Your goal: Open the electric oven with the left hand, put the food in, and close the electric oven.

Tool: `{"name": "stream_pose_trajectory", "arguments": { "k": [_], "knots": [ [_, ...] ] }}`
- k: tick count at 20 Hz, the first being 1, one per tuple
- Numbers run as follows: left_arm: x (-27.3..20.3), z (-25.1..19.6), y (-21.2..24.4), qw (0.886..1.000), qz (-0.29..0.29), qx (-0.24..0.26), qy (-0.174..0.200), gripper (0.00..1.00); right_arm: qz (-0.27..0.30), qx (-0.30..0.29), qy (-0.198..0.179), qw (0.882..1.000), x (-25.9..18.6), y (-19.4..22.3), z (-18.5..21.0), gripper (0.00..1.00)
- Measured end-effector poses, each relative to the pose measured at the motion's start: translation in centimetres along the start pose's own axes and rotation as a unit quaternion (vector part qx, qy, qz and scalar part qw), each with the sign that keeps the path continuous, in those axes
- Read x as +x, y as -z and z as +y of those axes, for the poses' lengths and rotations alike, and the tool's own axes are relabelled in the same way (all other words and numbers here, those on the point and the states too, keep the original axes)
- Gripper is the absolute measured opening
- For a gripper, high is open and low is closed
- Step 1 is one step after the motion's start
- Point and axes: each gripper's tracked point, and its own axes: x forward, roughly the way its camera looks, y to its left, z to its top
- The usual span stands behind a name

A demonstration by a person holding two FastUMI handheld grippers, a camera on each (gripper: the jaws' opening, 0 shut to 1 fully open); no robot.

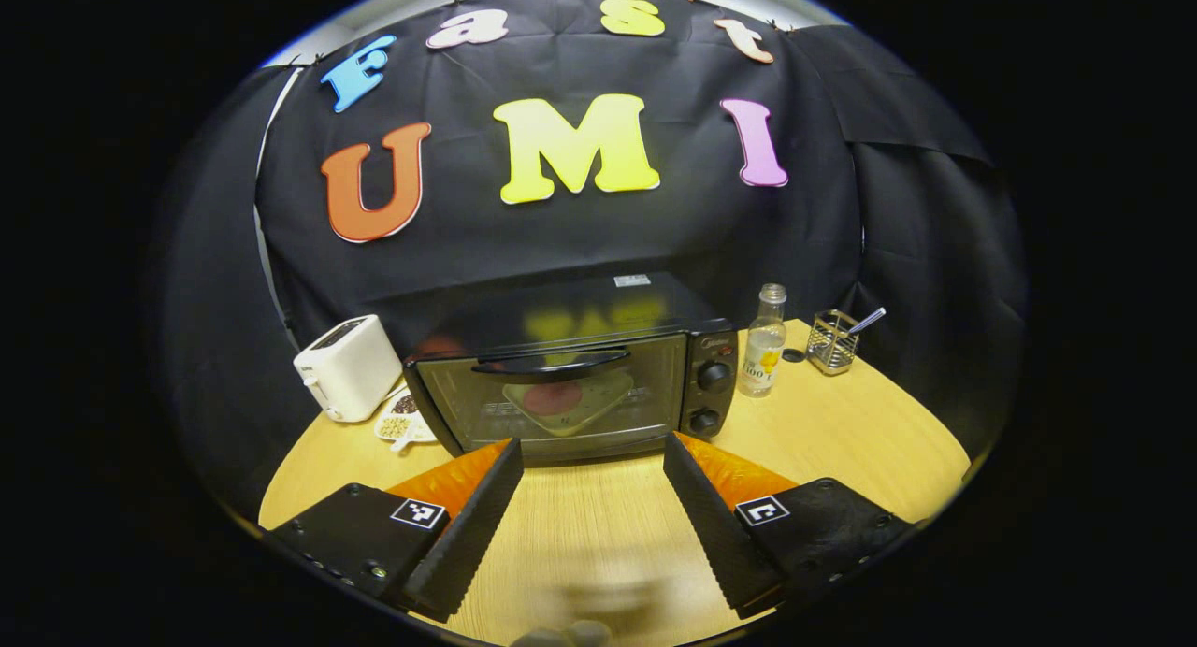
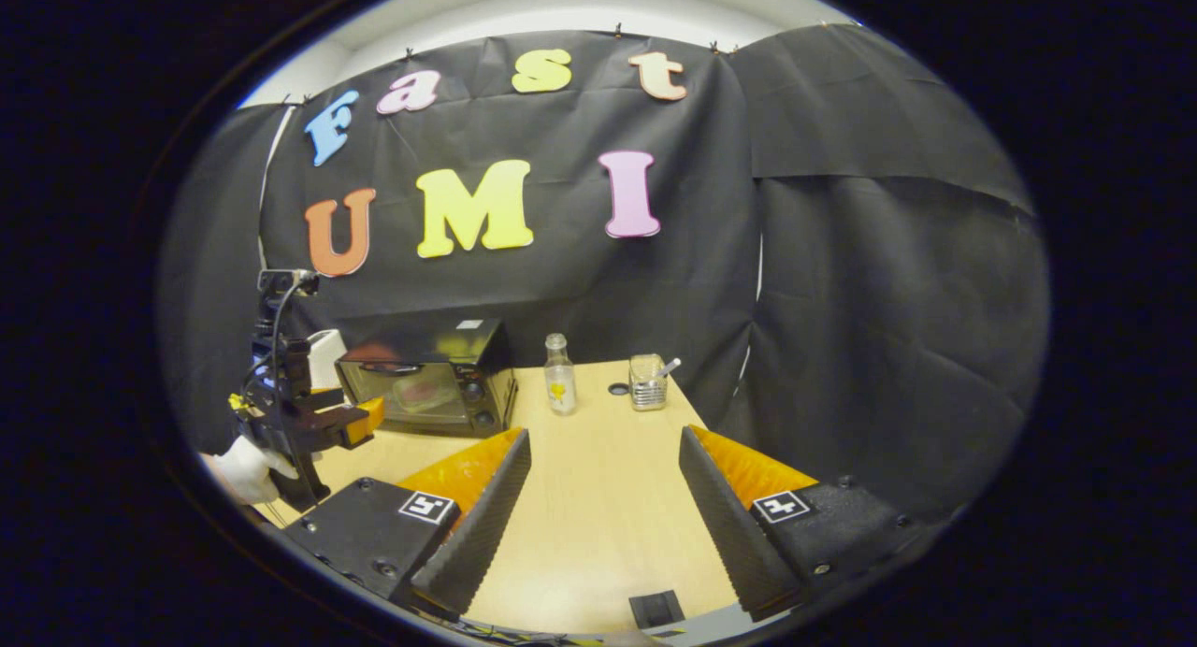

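Left gripper view looks straight at the electric oven (image 1: pixel 570 385), which sits on the wooden counter (image 1: pixel 842 441) in the middle of the frame with its glass door shut and the dark handle (image 1: pixel 552 362) running across the top of the door. Through the glass a plate with a reddish round item (image 1: pixel 554 399) shows inside; what the food is cannot be told. Two knobs (image 1: pixel 713 376) sit one above the other on the right side of the oven front. At the bottom of the frame the left claw (image 1: pixel 592 455) is released, its two fingers spread wide with bare counter between them, just short of the oven door and touching nothing. Left of the oven stands a white toaster (image 1: pixel 348 366), with a small white dish of grains (image 1: pixel 400 424) in front of it. Right of the oven is a clear bottle (image 1: pixel 764 343), and farther right a wire mesh holder (image 1: pixel 831 341) with a utensil sticking out.

The right gripper view shows the right claw (image 2: pixel 604 446) at the bottom of the frame, likewise released and empty over the counter. The oven lies at centre left, and at the left edge the left claw appears, held by a white-gloved hand (image 2: pixel 248 469).
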Motion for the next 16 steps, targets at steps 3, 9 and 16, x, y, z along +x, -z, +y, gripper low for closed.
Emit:
{"name": "stream_pose_trajectory", "arguments": {
  "k": [3,9,16],
  "knots": [
    [-5.3,-0.4,-3.5,0.999,-0.045,-0.015,-0.015,0.97,-0.026,-0.008,-0.028,0.999,-1.0,-1.6,-1.0,1.0],
    [-20.1,0.9,-9.6,0.987,-0.139,-0.044,-0.071,0.96,-0.083,-0.014,-0.076,0.994,-4.7,-5.3,-3.6,1.0],
    [-30.5,2.9,-9.6,0.979,-0.164,-0.036,-0.119,0.96,-0.126,-0.014,-0.116,0.985,-8.6,-7.0,-2.5,0.96]
  ]
}}
